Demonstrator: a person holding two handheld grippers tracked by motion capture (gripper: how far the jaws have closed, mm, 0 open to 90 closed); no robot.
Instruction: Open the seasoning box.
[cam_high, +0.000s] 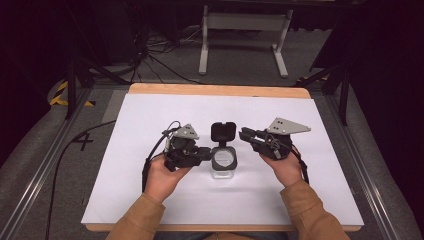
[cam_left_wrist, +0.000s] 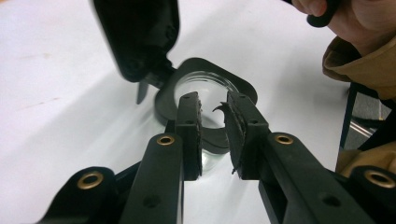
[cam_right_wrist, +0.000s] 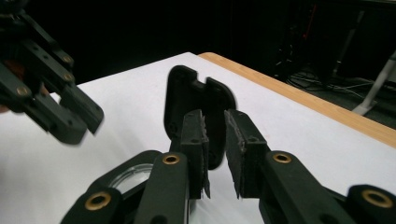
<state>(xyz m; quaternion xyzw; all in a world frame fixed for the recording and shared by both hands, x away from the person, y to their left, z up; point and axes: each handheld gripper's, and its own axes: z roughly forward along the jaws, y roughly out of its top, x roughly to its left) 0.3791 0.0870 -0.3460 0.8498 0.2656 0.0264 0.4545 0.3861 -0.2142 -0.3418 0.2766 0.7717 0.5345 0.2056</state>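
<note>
A clear jar (cam_high: 223, 159) with a black collar stands mid-table, its black flip lid (cam_high: 223, 131) swung open and standing upright behind it. My left gripper (cam_high: 206, 154) meets the jar's left side. In the left gripper view the narrow-set jaws of that gripper (cam_left_wrist: 214, 105) straddle the collar's near edge (cam_left_wrist: 233, 86), below the raised lid (cam_left_wrist: 135, 37). My right gripper (cam_high: 243, 133) hovers just right of the lid. In the right gripper view its jaws (cam_right_wrist: 214, 116) stand slightly apart with nothing between them, the lid (cam_right_wrist: 180, 93) just beyond and the jar mouth (cam_right_wrist: 130, 179) below.
A white sheet (cam_high: 150, 115) covers the wooden table, with bare room all round the jar. Cables and a white frame stand (cam_high: 245, 30) lie on the floor beyond the far edge. Metal rails (cam_high: 45, 165) run along both sides.
</note>
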